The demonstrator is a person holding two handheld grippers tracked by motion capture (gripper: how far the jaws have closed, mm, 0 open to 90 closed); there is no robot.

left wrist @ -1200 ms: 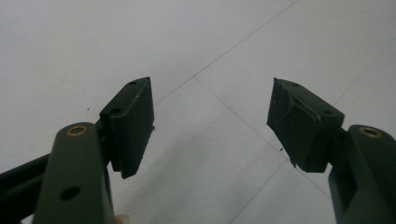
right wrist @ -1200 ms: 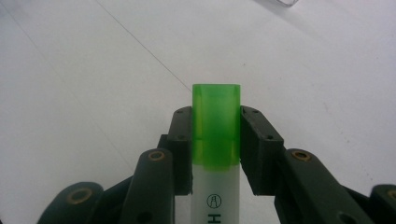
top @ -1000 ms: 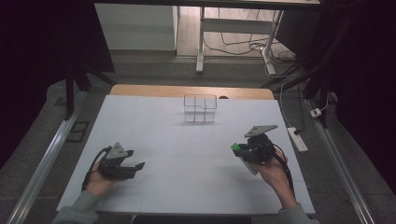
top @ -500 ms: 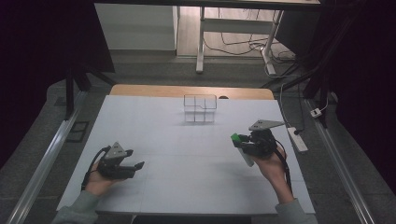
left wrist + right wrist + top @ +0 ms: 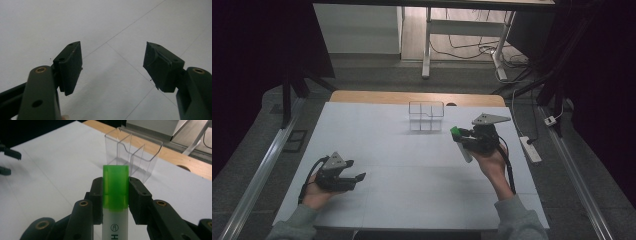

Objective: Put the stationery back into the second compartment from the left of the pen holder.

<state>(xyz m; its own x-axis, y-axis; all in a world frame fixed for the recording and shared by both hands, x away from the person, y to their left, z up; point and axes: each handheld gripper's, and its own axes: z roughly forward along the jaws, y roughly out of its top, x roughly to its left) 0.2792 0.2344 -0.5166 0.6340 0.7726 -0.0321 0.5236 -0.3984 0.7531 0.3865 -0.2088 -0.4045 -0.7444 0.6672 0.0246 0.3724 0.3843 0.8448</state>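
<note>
Dim surroundings around the evenly lit white table (image 5: pixel 412 165). Soft shadows on it; no glare. Close-up jaws slightly soft; high view grainy.

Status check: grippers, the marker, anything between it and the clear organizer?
Right gripper shut on green-capped marker. Left gripper open, empty. Clear organizer ahead, path unobstructed.

Marker (image 5: pixel 115 187) in fingers, just before organizer (image 5: pixel 426 115).

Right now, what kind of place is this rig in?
Probably a lab or data-collection workspace, not a home: a bare white table under a fixed camera, loose cables on the floor behind, and a power strip beside the table.
</note>
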